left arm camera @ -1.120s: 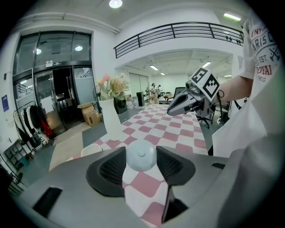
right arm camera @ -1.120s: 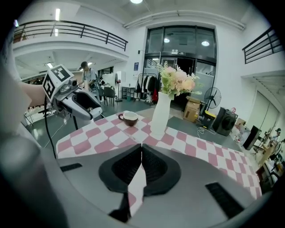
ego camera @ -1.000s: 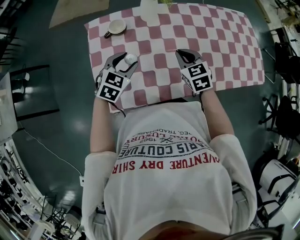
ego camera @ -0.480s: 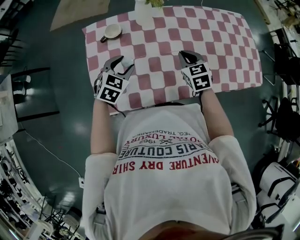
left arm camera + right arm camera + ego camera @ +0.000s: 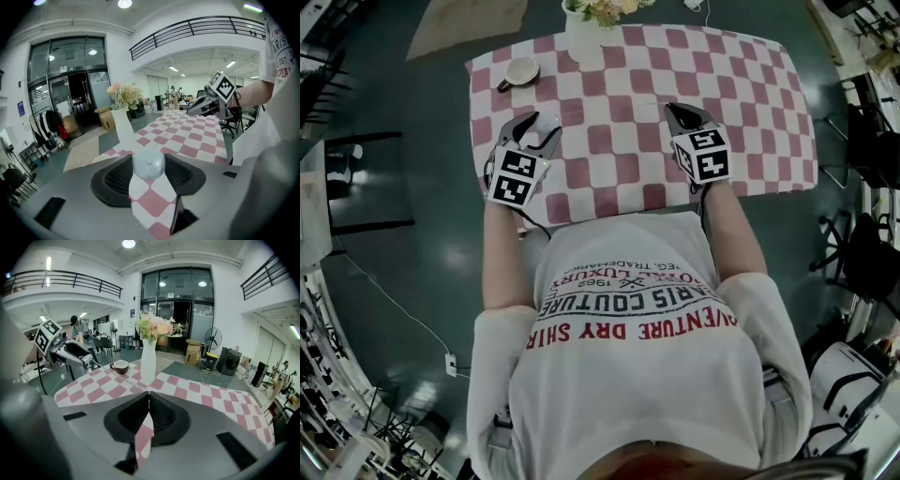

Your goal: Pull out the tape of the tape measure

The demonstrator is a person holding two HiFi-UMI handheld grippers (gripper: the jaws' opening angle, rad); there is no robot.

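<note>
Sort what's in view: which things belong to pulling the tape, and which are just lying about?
In the job: tape measure, gripped in the left claw; right claw, shut and empty.
Lying about: cup; vase of flowers; checkered tablecloth.

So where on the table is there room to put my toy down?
The biggest free patch is the right side of the checkered cloth, between the vase and the right edge, beyond the right tongs. The cloth between the two tongs is bare too. The left end is crowded: cup, vase, and the left tongs holding the tape measure.
</note>
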